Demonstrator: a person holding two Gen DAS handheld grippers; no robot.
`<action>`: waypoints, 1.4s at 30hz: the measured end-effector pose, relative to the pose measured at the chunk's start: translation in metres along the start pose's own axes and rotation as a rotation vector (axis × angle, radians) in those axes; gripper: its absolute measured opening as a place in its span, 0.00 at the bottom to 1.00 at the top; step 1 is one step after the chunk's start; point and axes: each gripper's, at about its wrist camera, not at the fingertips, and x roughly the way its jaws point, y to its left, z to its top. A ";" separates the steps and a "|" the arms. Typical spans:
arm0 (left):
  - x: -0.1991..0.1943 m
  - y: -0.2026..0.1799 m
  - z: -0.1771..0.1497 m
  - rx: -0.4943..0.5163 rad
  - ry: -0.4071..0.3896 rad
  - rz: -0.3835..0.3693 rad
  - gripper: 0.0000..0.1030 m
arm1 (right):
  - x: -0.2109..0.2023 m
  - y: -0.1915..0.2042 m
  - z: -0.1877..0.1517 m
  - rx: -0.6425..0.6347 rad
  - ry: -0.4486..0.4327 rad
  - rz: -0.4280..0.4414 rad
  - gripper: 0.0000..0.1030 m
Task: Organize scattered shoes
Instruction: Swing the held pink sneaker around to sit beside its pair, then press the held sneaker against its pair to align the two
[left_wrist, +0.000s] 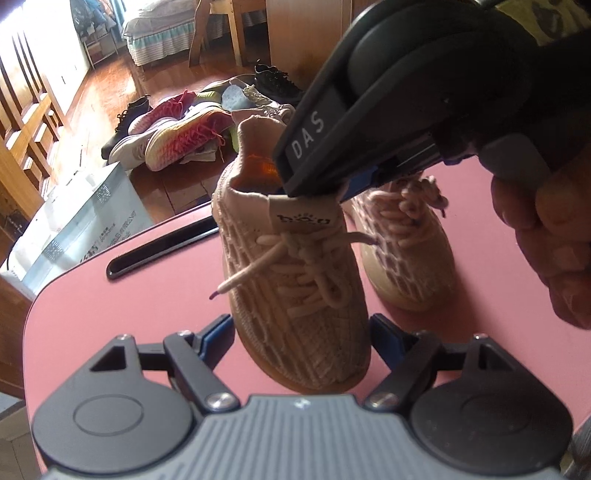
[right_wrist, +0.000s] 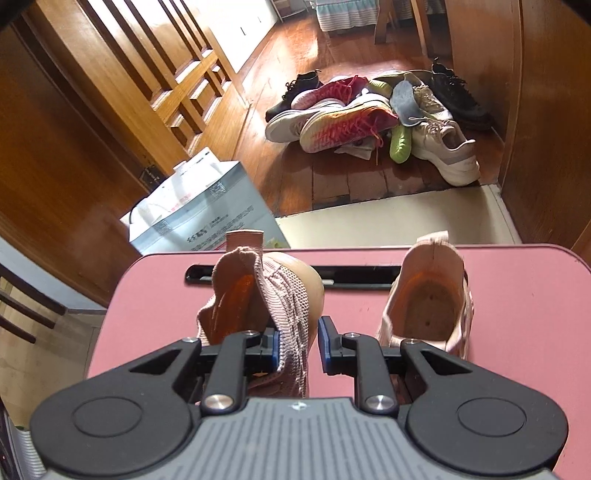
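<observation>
Two pink knit sneakers stand side by side on a pink table (left_wrist: 129, 295). In the left wrist view the nearer sneaker (left_wrist: 295, 288) points toe-first between my left gripper's (left_wrist: 301, 341) open fingers. The second sneaker (left_wrist: 402, 243) stands behind it. My right gripper (right_wrist: 299, 347) reaches from above at the nearer sneaker's collar (right_wrist: 258, 295). Its fingers straddle the collar's side wall, with a gap on the right side, so it looks open. The second sneaker also shows in the right wrist view (right_wrist: 428, 299). A pile of scattered shoes (right_wrist: 369, 118) lies on the wooden floor beyond.
A black slot (right_wrist: 354, 275) runs along the table's far side. A white and grey box (right_wrist: 199, 210) stands on the floor left of the table. Wooden doors line the left wall and a pale step (right_wrist: 395, 221) lies beyond the table.
</observation>
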 end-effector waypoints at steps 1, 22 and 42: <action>0.003 0.002 0.002 -0.005 0.001 -0.004 0.76 | 0.002 0.000 0.003 0.001 -0.006 -0.006 0.19; 0.009 0.031 0.015 -0.103 -0.054 -0.131 0.92 | -0.018 -0.002 0.008 -0.070 -0.065 -0.076 0.33; 0.001 0.053 0.017 -0.174 -0.100 -0.122 0.94 | -0.050 -0.054 0.000 0.076 -0.073 -0.169 0.43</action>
